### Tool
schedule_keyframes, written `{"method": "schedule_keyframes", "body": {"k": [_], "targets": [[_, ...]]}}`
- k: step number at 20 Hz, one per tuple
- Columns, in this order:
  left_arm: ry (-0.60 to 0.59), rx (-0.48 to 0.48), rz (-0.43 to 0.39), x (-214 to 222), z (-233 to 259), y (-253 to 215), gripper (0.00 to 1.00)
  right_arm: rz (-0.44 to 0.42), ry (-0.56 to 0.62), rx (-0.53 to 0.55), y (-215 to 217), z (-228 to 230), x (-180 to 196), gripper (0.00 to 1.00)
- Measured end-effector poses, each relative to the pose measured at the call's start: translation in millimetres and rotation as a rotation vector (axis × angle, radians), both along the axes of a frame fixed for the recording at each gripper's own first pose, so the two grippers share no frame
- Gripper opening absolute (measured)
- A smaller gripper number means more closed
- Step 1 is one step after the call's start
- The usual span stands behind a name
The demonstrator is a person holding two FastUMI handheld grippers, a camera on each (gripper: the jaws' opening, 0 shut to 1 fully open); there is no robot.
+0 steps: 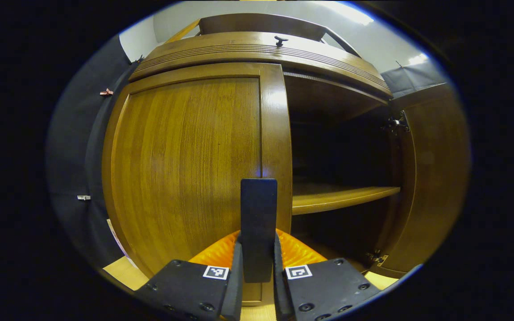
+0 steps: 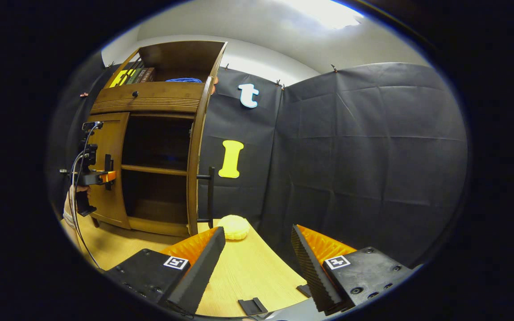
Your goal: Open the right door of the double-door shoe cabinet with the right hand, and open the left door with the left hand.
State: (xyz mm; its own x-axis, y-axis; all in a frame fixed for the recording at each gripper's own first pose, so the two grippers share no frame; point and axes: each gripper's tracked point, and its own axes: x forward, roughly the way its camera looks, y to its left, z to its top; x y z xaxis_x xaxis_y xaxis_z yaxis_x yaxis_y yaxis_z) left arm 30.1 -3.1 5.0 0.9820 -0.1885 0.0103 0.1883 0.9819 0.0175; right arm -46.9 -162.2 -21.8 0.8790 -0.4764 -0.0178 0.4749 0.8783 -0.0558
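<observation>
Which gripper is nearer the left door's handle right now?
Left. The left gripper is closed around the left door's handle, the door unopened. The right gripper hangs open, back from the cabinet, off to the side of the opened right door.

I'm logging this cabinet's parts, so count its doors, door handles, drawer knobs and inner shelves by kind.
Brown wooden cabinet doors: 2, the closed left door and the open right door.
Dark bar handles: 2, the left handle and the right handle.
Small dark drawer knob: 1.
Wooden inner shelf: 1.
Total: 6.
</observation>
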Motion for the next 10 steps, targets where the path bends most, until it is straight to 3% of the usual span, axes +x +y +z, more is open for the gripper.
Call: {"method": "schedule_keyframes", "body": {"k": [10], "targets": [[-0.001,-0.032,-0.050,-49.9,-0.2,13.8,0.31,0.026,0.003,0.013,12.3,1.9,-0.2,0.95]]}}
